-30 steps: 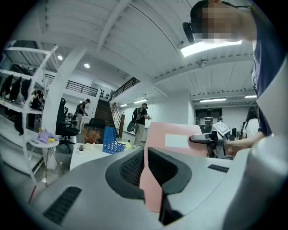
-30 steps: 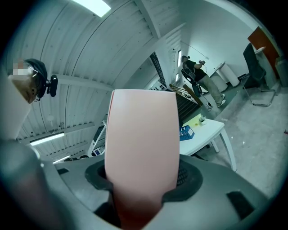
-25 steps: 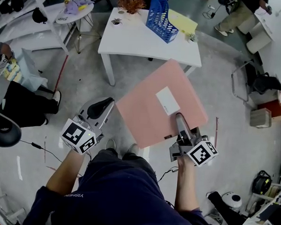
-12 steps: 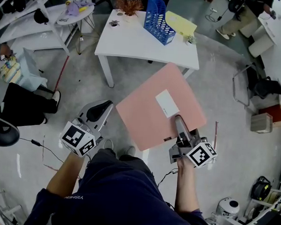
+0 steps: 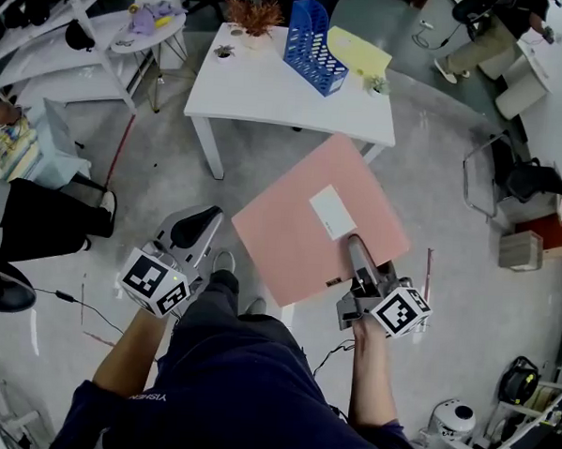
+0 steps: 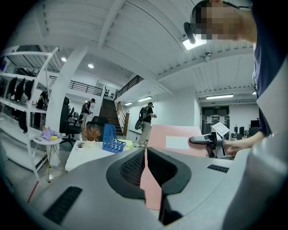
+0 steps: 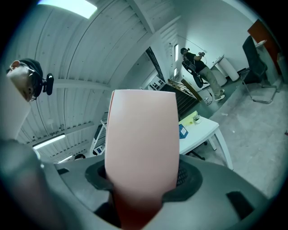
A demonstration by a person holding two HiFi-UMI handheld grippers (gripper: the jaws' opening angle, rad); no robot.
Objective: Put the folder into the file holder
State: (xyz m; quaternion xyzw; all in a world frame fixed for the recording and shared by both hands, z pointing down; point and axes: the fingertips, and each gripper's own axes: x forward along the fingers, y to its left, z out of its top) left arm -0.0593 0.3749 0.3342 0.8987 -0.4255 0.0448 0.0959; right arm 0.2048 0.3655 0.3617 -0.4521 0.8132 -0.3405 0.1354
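1. The folder (image 5: 304, 225) is a thin, flat rectangle of matte pink card. A small white rectangular label (image 5: 331, 212) sits on its upper face.
2. The right gripper (image 5: 357, 246) is clamped on the folder's near edge and holds it out level above the glossy grey floor (image 5: 171, 166). In the right gripper view the pink sheet fills the gap between the dark ribbed pads.
3. The left gripper (image 5: 204, 217) has smooth grey plastic shells. Its jaws are pressed together with nothing between them, and it is to the left of the folder, not touching it.
4. The file holder (image 5: 315, 44) is blue plastic with open lattice walls and a slanted top. It stands upright on the far side of a white rectangular table (image 5: 269, 92), well apart from the folder.
5. A yellow sheet (image 5: 359, 51) lies just beside the file holder.
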